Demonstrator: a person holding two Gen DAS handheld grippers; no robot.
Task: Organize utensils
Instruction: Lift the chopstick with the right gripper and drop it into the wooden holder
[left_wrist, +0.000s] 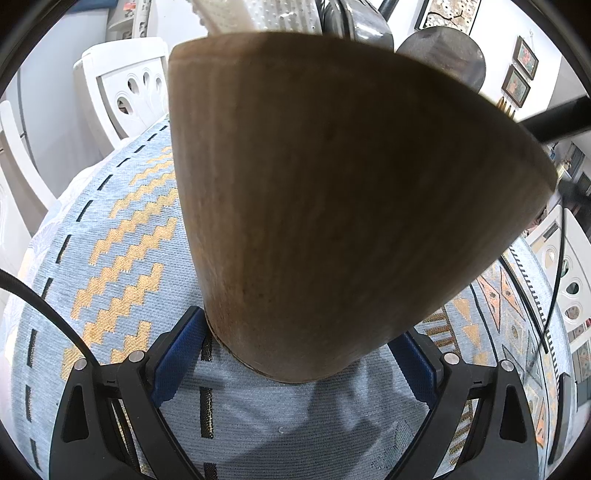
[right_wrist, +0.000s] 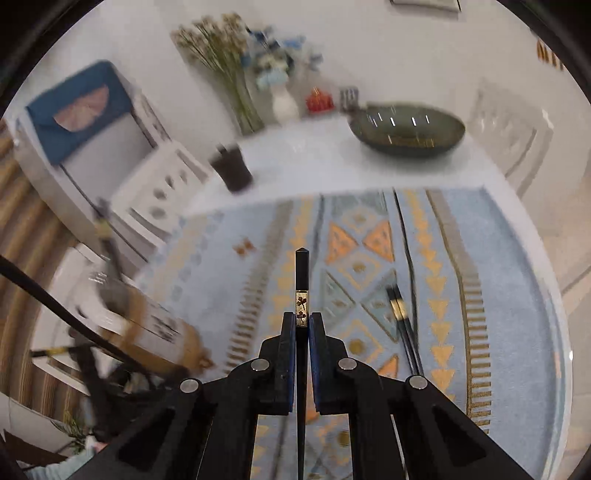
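In the left wrist view a brown wooden utensil holder (left_wrist: 332, 192) fills most of the frame, tilted, and my left gripper (left_wrist: 306, 354) is shut on its base above the patterned cloth. Dark utensil heads (left_wrist: 443, 55) stick out of its top. In the right wrist view my right gripper (right_wrist: 302, 325) is shut on a black chopstick (right_wrist: 302, 273) with a gold flowered band, held upright above the table. Two more black chopsticks (right_wrist: 400, 317) lie on the cloth to the right. The wooden holder (right_wrist: 162, 339) shows blurred at the left.
A blue and gold patterned tablecloth (right_wrist: 480, 277) covers the table. At the far side stand a dark cup (right_wrist: 232, 168), a green dish (right_wrist: 406, 129), a white vase of flowers (right_wrist: 284, 103) and a red item (right_wrist: 319, 101). White chairs (left_wrist: 122, 88) stand around the table.
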